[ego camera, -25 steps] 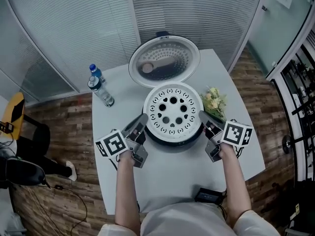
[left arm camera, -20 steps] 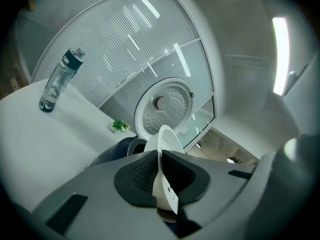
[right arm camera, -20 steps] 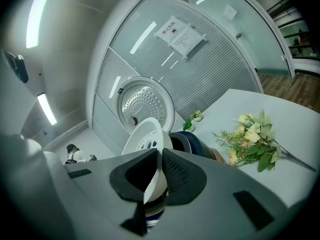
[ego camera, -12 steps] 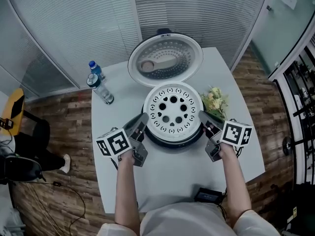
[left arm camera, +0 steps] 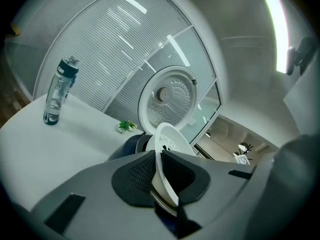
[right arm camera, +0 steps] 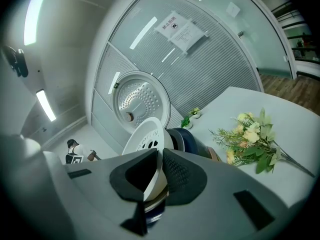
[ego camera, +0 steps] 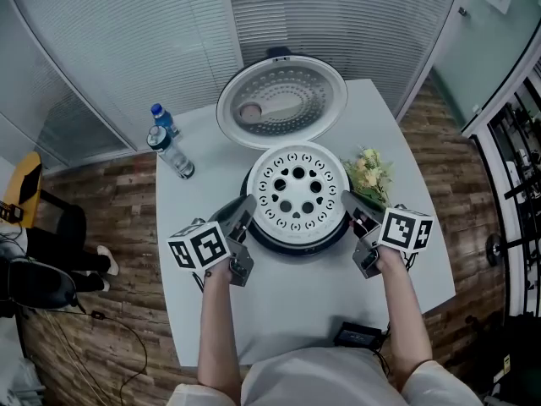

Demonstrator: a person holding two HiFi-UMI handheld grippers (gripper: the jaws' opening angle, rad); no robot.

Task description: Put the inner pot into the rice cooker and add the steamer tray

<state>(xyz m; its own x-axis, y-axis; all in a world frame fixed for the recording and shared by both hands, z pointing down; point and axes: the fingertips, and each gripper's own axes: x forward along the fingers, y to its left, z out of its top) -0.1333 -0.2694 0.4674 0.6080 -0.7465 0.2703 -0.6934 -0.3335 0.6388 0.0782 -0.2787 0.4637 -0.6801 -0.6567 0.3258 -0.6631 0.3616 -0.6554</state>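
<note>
Because the tray [ego camera: 297, 194] is wide and offers only a thin rim to take hold of, you hold it from 2 sides at once. Your left claw [ego camera: 243, 212] is pinched narrow on its near-left edge and your right claw [ego camera: 351, 205] is pinched narrow on its near-right edge. Each gripper view shows the white rim squeezed between the pads. That even grip looks meant to keep the tray level over the cooker [ego camera: 296, 245], which stands in the middle of the table [ego camera: 296, 303] with the tray directly on its mouth. Whether the tray is fully seated or sits a little proud, I cannot tell. The lid [ego camera: 281, 101] is thrown back on the far side, so nothing blocks the way down. The tray covers the pot in the head view. A metal edge just under the tray in the gripper views suggests the pot is already inside, so I judge this the last step, with only the letting go left for you.

By count: 1 cooker, 1 lid, 1 tray, 2 claws. Off to the sides are what look like 2 bottles [ego camera: 173, 155] close together at the far left, well apart from your work, and 1 bunch of flowers [ego camera: 369, 176] just right of the cooker.
</note>
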